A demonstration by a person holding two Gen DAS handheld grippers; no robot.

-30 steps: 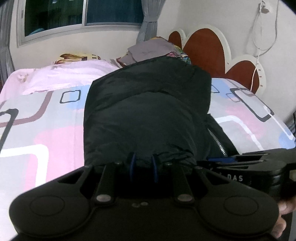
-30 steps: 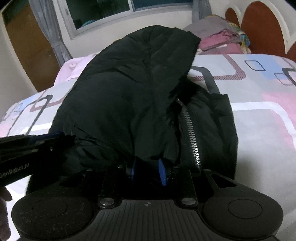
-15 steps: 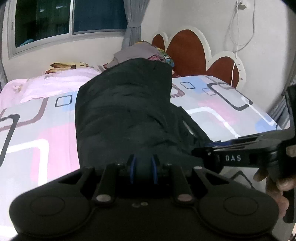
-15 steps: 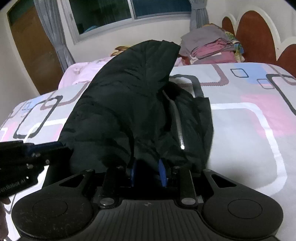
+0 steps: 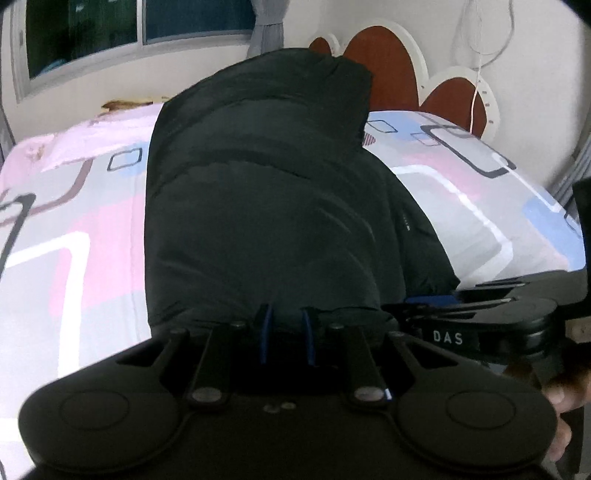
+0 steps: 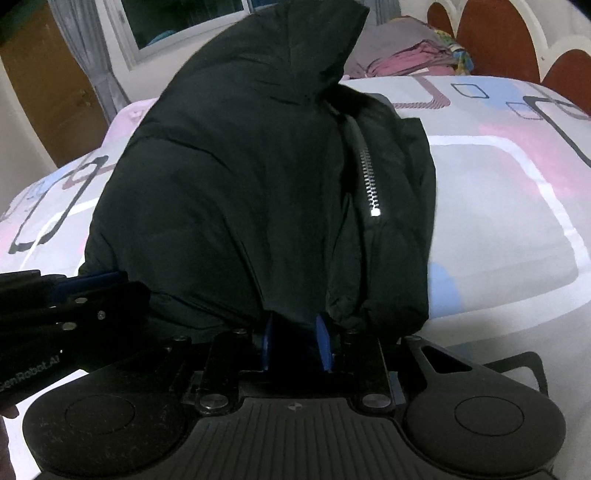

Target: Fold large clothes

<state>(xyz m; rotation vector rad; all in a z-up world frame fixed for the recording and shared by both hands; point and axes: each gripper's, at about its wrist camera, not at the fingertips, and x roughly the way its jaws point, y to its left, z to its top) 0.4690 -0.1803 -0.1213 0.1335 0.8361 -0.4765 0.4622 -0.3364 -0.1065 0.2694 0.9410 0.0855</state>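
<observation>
A black padded jacket (image 5: 266, 192) lies along the patterned bed sheet (image 5: 74, 236), its near edge raised and its far end bulging up. My left gripper (image 5: 286, 323) is shut on the jacket's near edge. My right gripper (image 6: 293, 330) is shut on the same edge of the jacket (image 6: 229, 177), right of the left one. A silver zipper (image 6: 369, 177) runs down the jacket's right side. Each gripper shows at the edge of the other's view: the right one (image 5: 480, 317), the left one (image 6: 66, 306).
A pile of folded clothes (image 6: 410, 55) sits by the red and white headboard (image 5: 388, 70). A pink pillow (image 5: 92, 136) lies at the bed's far side under the window (image 5: 129, 33). A white cable (image 5: 476, 74) hangs on the wall. A wooden door (image 6: 48, 92) stands at left.
Both grippers have kept hold of the jacket's near edge and pushed it forward and up, so the jacket bunches higher and fills more of both views.
</observation>
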